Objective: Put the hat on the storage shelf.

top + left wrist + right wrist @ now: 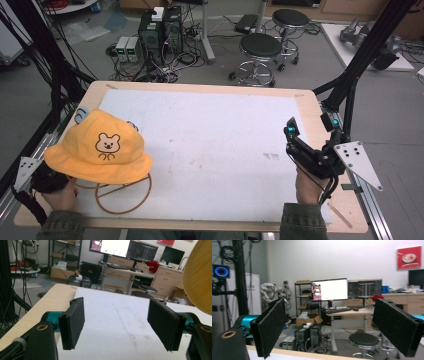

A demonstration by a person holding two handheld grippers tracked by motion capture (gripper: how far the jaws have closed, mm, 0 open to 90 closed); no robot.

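Forearms in green sleeves enter at the bottom edge of the high view, one hand at each lower corner. Left claw [47,181] sits at lower left, mostly tucked under the brim of the yellow hat [100,150]; its own view shows the jaws spread wide, nothing between them, hat bulging in at the upper right [198,277]. Right claw [295,135] at right of frame, lifted off the surface, also released: jaws well apart in its own view, aimed out at the room, monitors and a stool beyond.

Hat rests at left of the white mat [210,135], bear face on the crown turned toward the camera. It sits on a tan wire stand [122,197] whose ring pokes out below the brim, lower left of centre.

Judgement: the step in hand looks like taking hold of the hat with the left claw. To do it well, slide one jaw under the brim and one over, clear of the wire ring, then close on cloth alone. Soft fabric will sag, so grip deep on the brim. The right claw could come across to steady the stand.
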